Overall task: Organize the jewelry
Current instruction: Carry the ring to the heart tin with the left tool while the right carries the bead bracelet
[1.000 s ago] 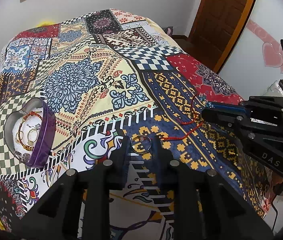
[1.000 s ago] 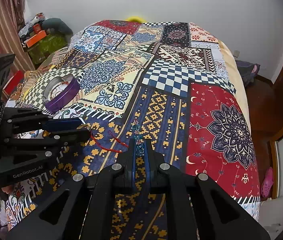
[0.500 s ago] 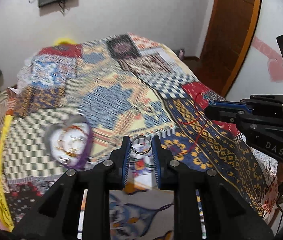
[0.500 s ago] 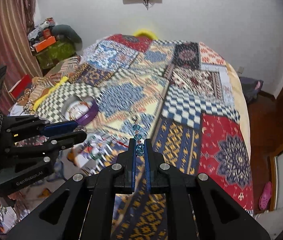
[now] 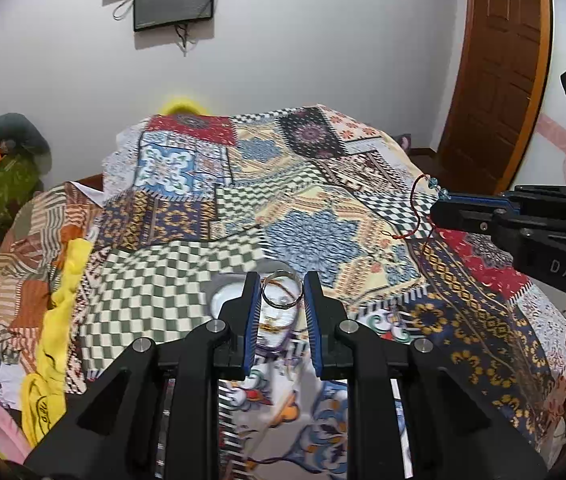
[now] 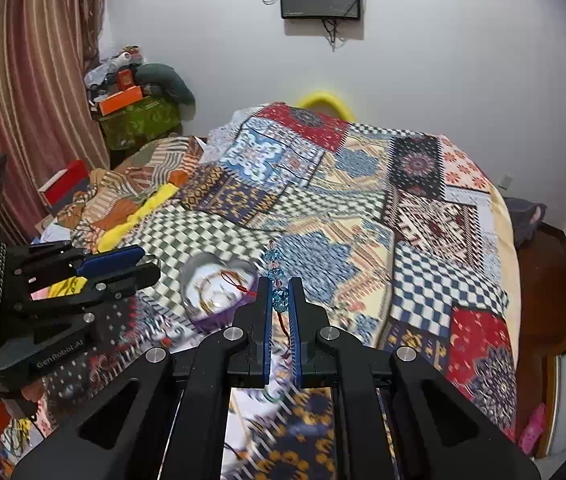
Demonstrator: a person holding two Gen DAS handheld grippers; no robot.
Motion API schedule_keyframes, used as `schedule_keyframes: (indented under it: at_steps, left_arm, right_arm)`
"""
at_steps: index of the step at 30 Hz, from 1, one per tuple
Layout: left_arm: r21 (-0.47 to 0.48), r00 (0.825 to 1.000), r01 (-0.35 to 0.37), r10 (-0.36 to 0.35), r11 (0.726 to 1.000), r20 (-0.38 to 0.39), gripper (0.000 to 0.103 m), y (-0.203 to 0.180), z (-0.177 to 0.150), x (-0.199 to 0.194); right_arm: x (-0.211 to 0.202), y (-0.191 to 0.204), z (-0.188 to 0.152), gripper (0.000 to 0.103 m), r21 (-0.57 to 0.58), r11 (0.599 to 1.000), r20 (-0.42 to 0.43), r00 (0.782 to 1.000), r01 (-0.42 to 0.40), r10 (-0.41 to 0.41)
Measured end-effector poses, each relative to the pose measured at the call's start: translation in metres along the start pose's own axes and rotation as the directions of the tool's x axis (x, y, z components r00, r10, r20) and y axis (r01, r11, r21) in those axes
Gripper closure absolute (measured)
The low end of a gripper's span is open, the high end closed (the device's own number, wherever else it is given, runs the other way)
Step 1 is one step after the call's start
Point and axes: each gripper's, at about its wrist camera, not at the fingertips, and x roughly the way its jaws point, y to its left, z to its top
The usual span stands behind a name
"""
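Both my grippers hold jewelry above the patchwork bedspread (image 6: 423, 272).

My left gripper (image 5: 282, 294) pinches a metal ring (image 5: 282, 290) over the heart-shaped box (image 6: 215, 292); my right gripper (image 6: 280, 298) clamps a blue bead bracelet (image 6: 279, 276), its red cord (image 5: 417, 210) dangling, near the box.

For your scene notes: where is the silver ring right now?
In the left wrist view, the silver ring sits pinched in the left tool, above the heart-shaped box.
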Motion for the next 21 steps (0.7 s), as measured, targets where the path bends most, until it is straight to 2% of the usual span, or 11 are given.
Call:
schedule_keyframes:
  at_steps: [12,21]
  left_arm:
    - [-0.054,1.000,-0.011,0.010,0.998,-0.012,0.083,0.036,0.004,0.024]
    - [-0.079,0.998,0.009,-0.013,0.997,-0.054,0.083,0.047,-0.005,0.059]
  right_arm:
    - [0.035,0.020,0.023,0.096,-0.003,0.998,-0.002,0.998,-0.060,0.060]
    - [0.072,0.026,0.028,0.096,0.009,0.995,-0.057,0.993,-0.101,0.102]
